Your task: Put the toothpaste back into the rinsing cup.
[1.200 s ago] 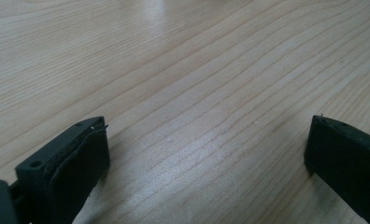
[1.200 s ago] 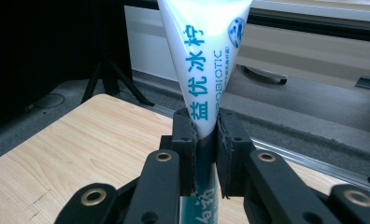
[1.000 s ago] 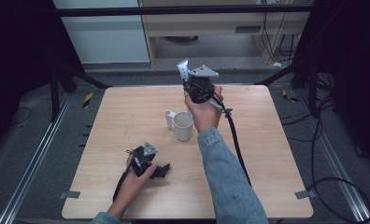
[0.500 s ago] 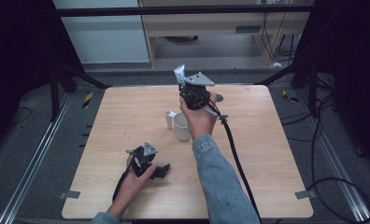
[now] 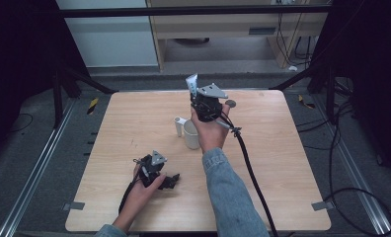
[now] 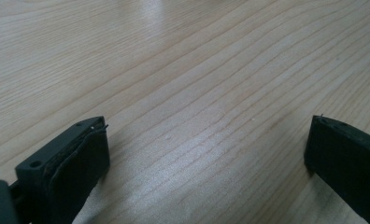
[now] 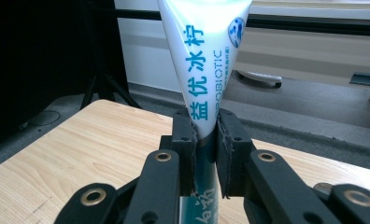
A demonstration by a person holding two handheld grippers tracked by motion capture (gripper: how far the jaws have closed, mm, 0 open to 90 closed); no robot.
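Right gripper [image 7: 204,140]: jaws clamped on a white toothpaste tube [image 7: 206,56], held aloft near the tabletop's [image 5: 282,163] far edge, above a white cup [image 5: 191,134]. Tube reads "益优冰柠" and "PROBIOTIC". Left gripper [image 6: 206,154]: jaws wide apart, empty, resting low near the front edge; bare wood all round.

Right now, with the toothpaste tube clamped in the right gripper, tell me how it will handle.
The toothpaste tube looks soft: the right gripper pinches it narrow between its jaws, so it probably flexes rather than stays stiff. Its glossy skin may slip if the grip eases. Held upright with its wide flat end on top, it seems light for its size.
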